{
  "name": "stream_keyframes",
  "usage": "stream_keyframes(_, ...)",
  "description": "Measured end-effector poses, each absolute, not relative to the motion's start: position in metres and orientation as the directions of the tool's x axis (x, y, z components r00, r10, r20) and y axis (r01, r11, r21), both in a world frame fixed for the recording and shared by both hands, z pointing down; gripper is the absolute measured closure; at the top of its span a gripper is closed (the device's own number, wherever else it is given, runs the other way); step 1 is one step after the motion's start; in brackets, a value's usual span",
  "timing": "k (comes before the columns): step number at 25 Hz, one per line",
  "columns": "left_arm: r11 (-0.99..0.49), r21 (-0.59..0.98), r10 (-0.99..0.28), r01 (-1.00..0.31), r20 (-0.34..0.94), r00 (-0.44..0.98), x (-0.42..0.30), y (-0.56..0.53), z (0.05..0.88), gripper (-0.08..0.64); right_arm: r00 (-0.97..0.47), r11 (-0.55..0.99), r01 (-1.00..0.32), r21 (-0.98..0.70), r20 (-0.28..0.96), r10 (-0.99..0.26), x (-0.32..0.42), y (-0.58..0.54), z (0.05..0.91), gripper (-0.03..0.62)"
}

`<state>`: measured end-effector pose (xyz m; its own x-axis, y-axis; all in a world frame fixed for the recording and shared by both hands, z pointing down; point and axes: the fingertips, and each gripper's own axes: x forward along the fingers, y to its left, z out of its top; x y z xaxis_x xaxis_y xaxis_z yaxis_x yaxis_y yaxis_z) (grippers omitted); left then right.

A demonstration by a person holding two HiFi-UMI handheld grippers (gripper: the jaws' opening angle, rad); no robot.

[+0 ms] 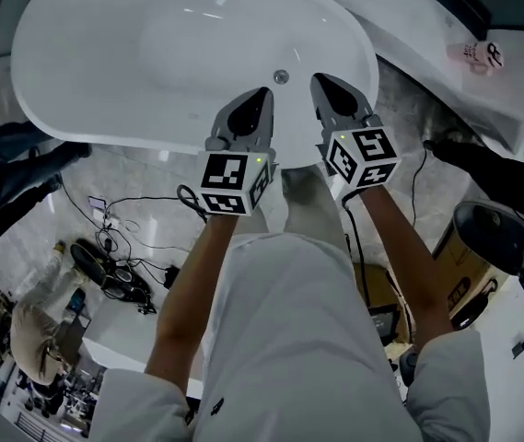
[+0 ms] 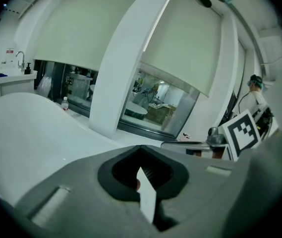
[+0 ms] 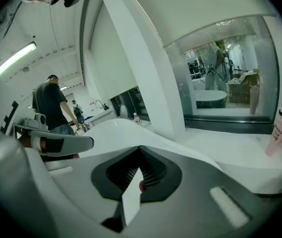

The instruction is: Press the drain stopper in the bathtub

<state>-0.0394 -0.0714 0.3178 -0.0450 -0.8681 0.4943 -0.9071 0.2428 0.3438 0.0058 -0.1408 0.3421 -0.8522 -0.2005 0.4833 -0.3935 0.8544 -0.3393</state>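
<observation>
A white bathtub [image 1: 105,72] is seen from above in the head view, and its drain stopper [image 1: 281,76] is set in the near wall of the basin, at about 12 o'clock from the gap between the two grippers. The left gripper [image 1: 263,92] is held over the near rim, its tip at about 7 o'clock from the stopper and near it, apart from it. The right gripper [image 1: 320,79] is held alongside, its tip at about 3 o'clock from the stopper, also apart from it. In the left gripper view the jaws are pressed together, with nothing caught between them; the same is shown for the right gripper in its own view. A marker cube [image 1: 234,180] is carried on the left gripper and another [image 1: 363,155] on the right. A pink bottle [image 1: 480,56] is stood on the white ledge at 2 o'clock from the tub. Black cables [image 1: 123,247] are spread on the floor at 8 o'clock.
</observation>
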Motion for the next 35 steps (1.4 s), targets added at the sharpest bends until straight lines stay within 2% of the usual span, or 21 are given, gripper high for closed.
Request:
stream_keyframes(14,0.101,0.339,-0.922,-0.935,0.385,0.040,0.031,-0.059,0.195,0.557,-0.905,0.904,-0.347,-0.250,0.342,-0.253,0.062,-0.142,0.200,0.588)
stream_keyframes(19,0.025,0.315,-0.907,-0.949,0.407,0.111,0.060,-0.055,0.164,0.557,-0.918,0.917,-0.331,-0.221,0.301,-0.258,0.078,-0.138,0.161,0.588)
stream_keyframes(23,-0.046,0.299,-0.919,-0.953,0.361,0.157,0.078,-0.051,0.131,0.557,-0.925,0.922,-0.333,-0.198,0.261,-0.278,0.088,-0.133,0.133,0.588)
stream_keyframes(29,-0.067,0.281,-0.950,-0.957,0.274,0.147,0.088,-0.050,0.091,0.557,-0.942,0.933,-0.298,-0.200,0.219,-0.254,0.102,-0.115,0.093,0.588)
stream_keyframes(35,-0.027,0.242,-0.958,-0.970,0.270,0.094,0.079,-0.053,0.087,0.557,-0.954,0.945,-0.263,-0.192,0.200,-0.224,0.101,-0.091,0.075,0.588)
